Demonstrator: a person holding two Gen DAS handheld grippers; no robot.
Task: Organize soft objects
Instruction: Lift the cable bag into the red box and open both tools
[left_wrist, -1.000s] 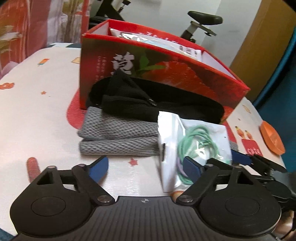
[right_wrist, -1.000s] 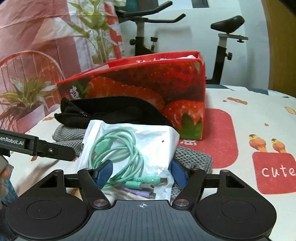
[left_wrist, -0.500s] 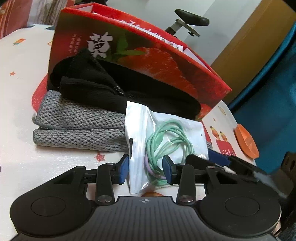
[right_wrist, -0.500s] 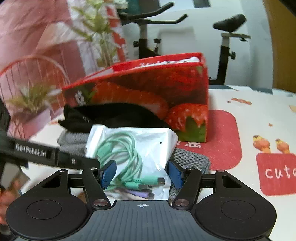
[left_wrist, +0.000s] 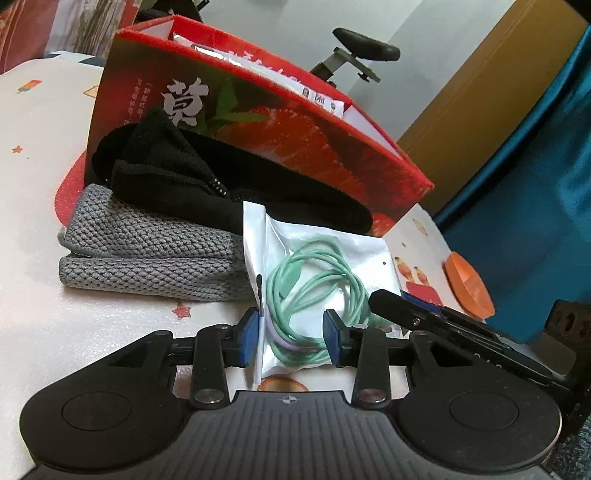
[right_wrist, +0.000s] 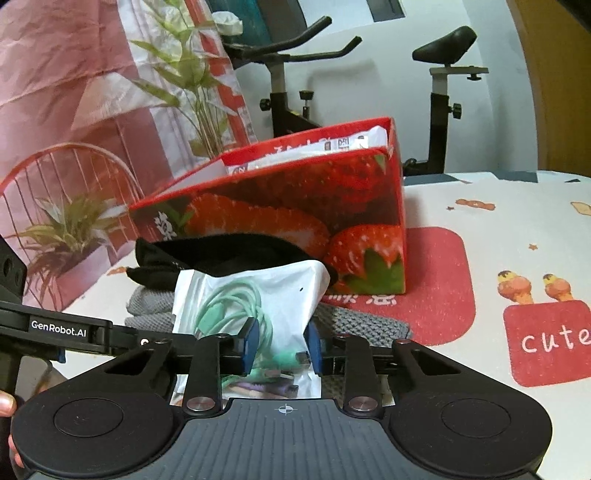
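Note:
A white plastic bag (left_wrist: 317, 240) (right_wrist: 280, 284) holding a coiled mint-green cable lies partly over a folded grey knitted cloth (left_wrist: 147, 254) (right_wrist: 362, 325). A black fabric piece (left_wrist: 221, 184) (right_wrist: 229, 251) is heaped on the cloth against the red strawberry box (left_wrist: 295, 140) (right_wrist: 295, 192). My left gripper (left_wrist: 290, 341) has its blue pads pressed on the bag's near-left part. My right gripper (right_wrist: 281, 345) is closing from the other side, and its pads pinch the bag's lower end, which creases inward between them.
The box holds several flat packets and stands on a patterned tablecloth (right_wrist: 517, 221). An orange object (left_wrist: 467, 284) sits by the table's right edge. An exercise bike (right_wrist: 288, 74), a red wire chair (right_wrist: 66, 166) and potted plants stand behind the table.
Both grippers went from wide open around the bag to shut on it. The left closed first, and the left view swung right towards the bag. The right pinched the bag in afterwards.

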